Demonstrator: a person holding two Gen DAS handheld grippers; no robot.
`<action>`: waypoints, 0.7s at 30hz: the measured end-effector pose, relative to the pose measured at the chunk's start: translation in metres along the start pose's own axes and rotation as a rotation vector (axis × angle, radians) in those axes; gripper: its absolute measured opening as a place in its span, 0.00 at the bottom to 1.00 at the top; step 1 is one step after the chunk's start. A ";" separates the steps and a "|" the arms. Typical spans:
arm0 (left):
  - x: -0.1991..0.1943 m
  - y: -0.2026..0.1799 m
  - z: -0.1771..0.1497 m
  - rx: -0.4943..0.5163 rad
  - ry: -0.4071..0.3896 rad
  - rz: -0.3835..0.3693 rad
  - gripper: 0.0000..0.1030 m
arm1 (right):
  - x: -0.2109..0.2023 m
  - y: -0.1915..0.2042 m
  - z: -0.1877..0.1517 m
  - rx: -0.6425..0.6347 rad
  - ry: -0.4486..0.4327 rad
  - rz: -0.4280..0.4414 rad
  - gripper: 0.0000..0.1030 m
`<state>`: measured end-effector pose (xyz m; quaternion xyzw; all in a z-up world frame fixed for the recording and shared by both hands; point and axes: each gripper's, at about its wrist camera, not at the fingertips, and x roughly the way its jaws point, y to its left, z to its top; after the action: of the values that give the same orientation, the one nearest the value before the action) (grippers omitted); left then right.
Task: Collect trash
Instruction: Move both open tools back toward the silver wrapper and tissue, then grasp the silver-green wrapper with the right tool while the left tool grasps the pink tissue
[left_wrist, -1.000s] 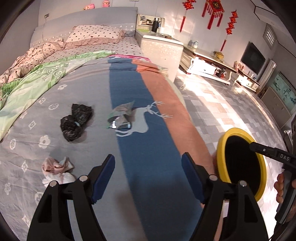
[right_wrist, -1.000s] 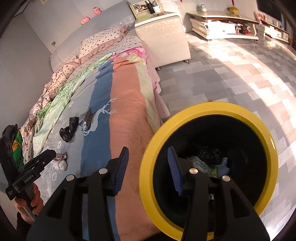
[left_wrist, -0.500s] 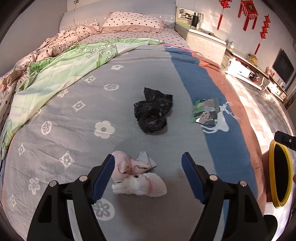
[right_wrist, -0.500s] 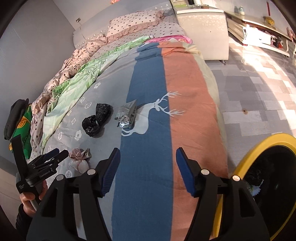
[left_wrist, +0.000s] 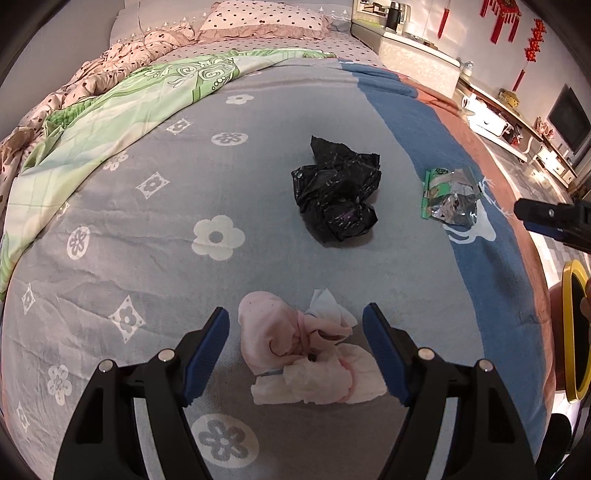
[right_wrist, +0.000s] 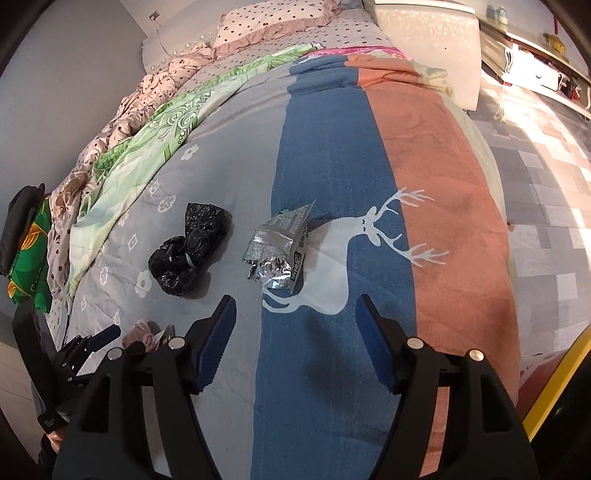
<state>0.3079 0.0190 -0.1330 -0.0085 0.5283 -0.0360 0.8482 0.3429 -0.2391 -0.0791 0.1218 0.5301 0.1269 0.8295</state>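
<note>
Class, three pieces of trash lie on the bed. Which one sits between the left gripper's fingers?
The pink and white crumpled tissue wad. The black plastic bag and the silver snack wrapper lie farther up the blanket, outside the left gripper.

left gripper (left_wrist: 296, 341): pointing steeply down, jaws wide apart, pads touching nothing | right gripper (right_wrist: 295, 334): pointing steeply down, jaws opening, nothing gripped between them | left gripper also seen low left in the right wrist view, a hand beneath it
</note>
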 end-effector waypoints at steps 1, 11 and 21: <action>0.002 0.000 0.000 0.003 0.004 0.002 0.69 | 0.006 0.001 0.003 0.004 0.005 -0.002 0.62; 0.019 -0.010 -0.005 0.068 0.020 0.040 0.54 | 0.054 0.015 0.013 -0.007 0.064 -0.032 0.63; 0.009 -0.012 -0.009 0.109 -0.022 0.075 0.27 | 0.081 0.036 0.020 -0.050 0.055 -0.079 0.48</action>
<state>0.3033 0.0069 -0.1445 0.0573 0.5161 -0.0328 0.8540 0.3906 -0.1795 -0.1273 0.0764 0.5539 0.1103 0.8217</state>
